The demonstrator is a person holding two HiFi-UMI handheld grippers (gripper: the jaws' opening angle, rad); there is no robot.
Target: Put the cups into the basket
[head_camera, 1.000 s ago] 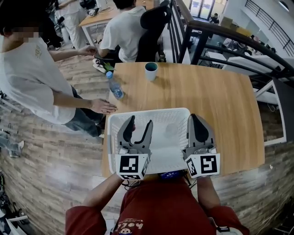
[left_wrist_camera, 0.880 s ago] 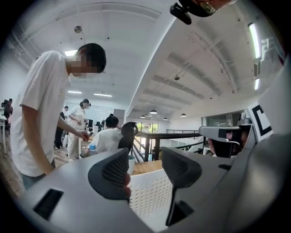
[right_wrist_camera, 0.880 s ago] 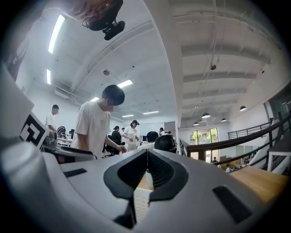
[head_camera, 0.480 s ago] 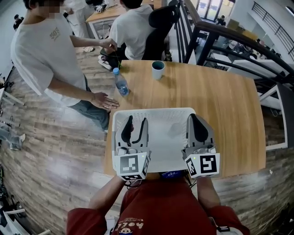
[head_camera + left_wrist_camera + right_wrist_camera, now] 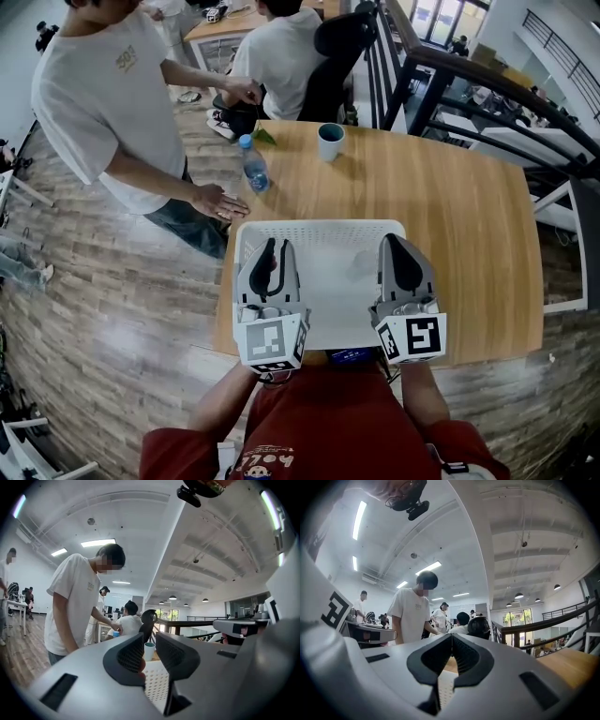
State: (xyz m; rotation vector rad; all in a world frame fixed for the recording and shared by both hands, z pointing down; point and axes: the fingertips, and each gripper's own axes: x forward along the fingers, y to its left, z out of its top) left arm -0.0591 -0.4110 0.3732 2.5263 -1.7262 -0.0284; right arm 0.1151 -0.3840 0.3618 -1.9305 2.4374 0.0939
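Observation:
A teal cup stands at the far edge of the wooden table; the left gripper view shows this cup through the gap between the jaws. The white perforated basket sits at the near edge. Both grippers are held level over it. My left gripper has just been closing its jaws; a narrow gap remains and nothing is between them. My right gripper is shut and empty, with its jaws meeting in the right gripper view.
A plastic water bottle stands at the table's far left. A standing person rests a hand on the left edge. Another person sits in a chair behind the table. A dark railing runs along the right.
The left gripper's jaws have narrowed from wide apart to a small gap. Both grippers have shifted a little over the basket. The standing person has come further into view.

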